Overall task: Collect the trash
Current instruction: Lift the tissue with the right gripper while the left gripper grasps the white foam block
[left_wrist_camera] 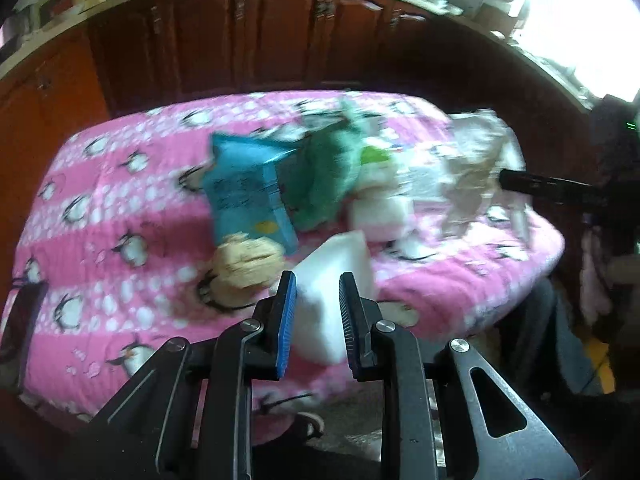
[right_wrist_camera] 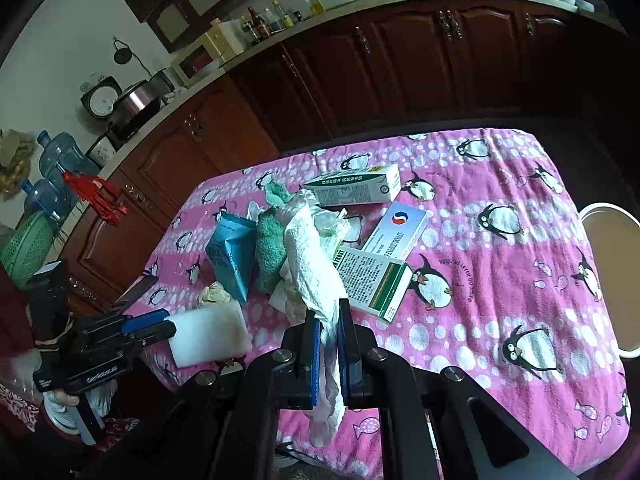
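Left gripper (left_wrist_camera: 318, 284) clamped on a white foam block (left_wrist_camera: 332, 276), lower centre of the left wrist view; I read the block as smooth, rectangular, slightly blurred. Right gripper (right_wrist_camera: 329, 314) pinches a crumpled white tissue (right_wrist_camera: 310, 248), which rises limp above the pads and trails below them, centre of the right wrist view. Remaining trash sits mid-frame on the pink penguin cloth (right_wrist_camera: 500, 184): blue carton (right_wrist_camera: 230, 252), green towel (right_wrist_camera: 270, 248), three printed boxes (text too small to read).
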Motion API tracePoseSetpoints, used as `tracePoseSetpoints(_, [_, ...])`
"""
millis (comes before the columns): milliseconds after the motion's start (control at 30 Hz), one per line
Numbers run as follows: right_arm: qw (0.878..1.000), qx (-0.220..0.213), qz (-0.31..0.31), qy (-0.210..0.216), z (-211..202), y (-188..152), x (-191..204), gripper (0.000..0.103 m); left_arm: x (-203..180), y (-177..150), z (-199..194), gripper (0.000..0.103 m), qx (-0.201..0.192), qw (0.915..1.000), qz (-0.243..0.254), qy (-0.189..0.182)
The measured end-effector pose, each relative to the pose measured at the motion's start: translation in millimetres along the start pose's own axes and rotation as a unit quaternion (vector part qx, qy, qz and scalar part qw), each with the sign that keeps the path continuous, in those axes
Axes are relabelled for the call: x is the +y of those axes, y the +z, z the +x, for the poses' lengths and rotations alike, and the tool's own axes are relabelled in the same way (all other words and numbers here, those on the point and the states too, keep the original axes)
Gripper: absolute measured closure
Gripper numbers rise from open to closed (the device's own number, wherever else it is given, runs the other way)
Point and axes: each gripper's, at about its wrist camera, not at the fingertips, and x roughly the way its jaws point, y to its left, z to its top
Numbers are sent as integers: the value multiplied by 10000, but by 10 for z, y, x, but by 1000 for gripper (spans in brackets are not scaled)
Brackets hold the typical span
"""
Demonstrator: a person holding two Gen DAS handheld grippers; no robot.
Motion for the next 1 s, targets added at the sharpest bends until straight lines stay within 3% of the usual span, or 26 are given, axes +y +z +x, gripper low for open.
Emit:
tracePoseSetpoints(200, [10000, -14, 23, -26, -39, -7, -29, 96, -322, 32, 34, 82, -113, 9989, 434, -120])
tracePoseSetpoints(267, [10000, -15, 31, -20, -49, -14, -35, 96, -300, 43, 10, 65, -116, 9988, 329, -350])
tracePoseSetpoints(300, [10000, -15, 42, -13, -45, -13, -37, 96, -282, 45, 11, 45, -106, 9988, 286, -386])
tracePoseSetpoints(333, [10000, -16, 50, -3, -46, -15, -47, 96, -255, 41, 28, 39, -88, 9990, 238, -368])
tracePoseSetpoints(467, [10000, 11, 74, 35, -21, -31, -55, 96, -177, 6, 133, 37, -134, 9995, 215, -173])
tracePoseSetpoints(600, [10000, 3, 5, 20, -35, -20, -28, 96, -2, 2, 193, 37, -115, 9999, -118, -40])
tracePoseSetpoints(733, [10000, -12, -40, 35, -58, 4, -12, 96, 250, -39, 161, 37, 8, 9986, -512, -124])
tracePoseSetpoints(1000, [9998, 131, -75, 101, 61, -2, 62, 96, 378, -145, 246, 33, 295, 9970, -698, -128])
